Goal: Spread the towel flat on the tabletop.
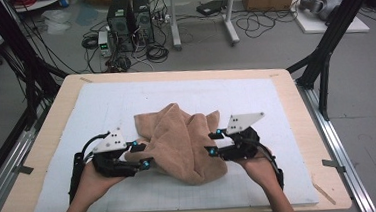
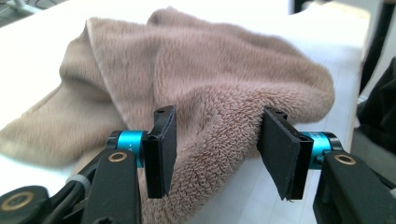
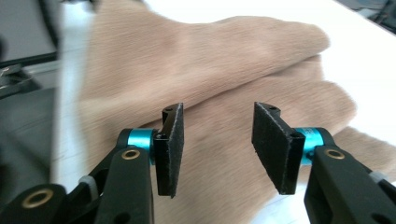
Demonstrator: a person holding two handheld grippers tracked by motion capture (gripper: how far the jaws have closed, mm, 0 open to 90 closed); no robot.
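Observation:
A tan terry towel (image 1: 183, 141) lies crumpled in a heap on the white mat (image 1: 115, 98). My left gripper (image 1: 142, 155) sits at the heap's left edge, held in a hand. In the left gripper view its jaws (image 2: 215, 149) stand apart with a thick fold of the towel (image 2: 210, 70) bulging between the pads, which do not pinch it. My right gripper (image 1: 215, 141) is at the heap's right side. In the right gripper view it (image 3: 217, 144) is open just over the towel (image 3: 210, 60), with nothing clamped.
The mat covers most of a wooden table (image 1: 296, 108). Black frame struts (image 1: 327, 51) rise at both far corners. Beyond the far edge, computer towers (image 1: 130, 22) and loose cables lie on the floor.

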